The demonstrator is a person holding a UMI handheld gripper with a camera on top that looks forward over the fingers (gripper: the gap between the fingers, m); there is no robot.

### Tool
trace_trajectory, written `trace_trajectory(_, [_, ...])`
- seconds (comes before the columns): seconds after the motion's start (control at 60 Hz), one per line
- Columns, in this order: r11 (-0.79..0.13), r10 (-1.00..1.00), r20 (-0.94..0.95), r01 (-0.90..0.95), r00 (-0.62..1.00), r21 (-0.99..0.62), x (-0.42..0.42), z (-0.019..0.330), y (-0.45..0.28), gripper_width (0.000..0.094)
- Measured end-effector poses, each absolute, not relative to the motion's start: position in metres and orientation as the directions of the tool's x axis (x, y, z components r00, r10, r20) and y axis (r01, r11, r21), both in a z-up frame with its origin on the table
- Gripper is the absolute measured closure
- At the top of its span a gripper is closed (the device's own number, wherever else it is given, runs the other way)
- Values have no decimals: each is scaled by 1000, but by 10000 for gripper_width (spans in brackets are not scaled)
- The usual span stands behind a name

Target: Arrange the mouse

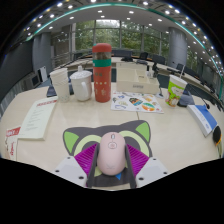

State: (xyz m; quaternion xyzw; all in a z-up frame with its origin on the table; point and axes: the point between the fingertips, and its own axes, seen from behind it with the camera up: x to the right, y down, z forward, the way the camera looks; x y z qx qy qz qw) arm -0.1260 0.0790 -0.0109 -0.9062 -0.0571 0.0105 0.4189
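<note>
A pale pink mouse [110, 155] sits between my gripper's [111, 170] two fingers, its nose pointing away from me. The magenta pads [87, 158] press against both of its sides, so the gripper is shut on it. The mouse is over the near part of a black cat-shaped mouse mat with a green outline [88, 133], which lies on the light table [60, 140]. I cannot tell whether the mouse rests on the mat or hangs just above it.
Beyond the mat stand a tall red and green bottle [102, 73], a white mug [81, 85] and a white box [60, 80]. A picture sheet [135, 101], a green cup [176, 90], a blue and white item [203, 118] and papers [38, 117] lie around.
</note>
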Motion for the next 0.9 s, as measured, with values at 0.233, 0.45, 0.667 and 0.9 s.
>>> trace_trajectory(0.233, [-617, 99, 29, 84, 995, -783, -128, 65, 26, 79])
trace_trajectory(0.45, [-566, 63, 46, 73, 997, -821, -128, 161, -89, 82])
trace_trajectory(0.667, [-538, 32, 58, 66, 998, -840, -124, 210, -199, 82])
trace_trajectory(0.9, [-521, 55, 44, 66, 998, -851, -129, 229, -256, 81])
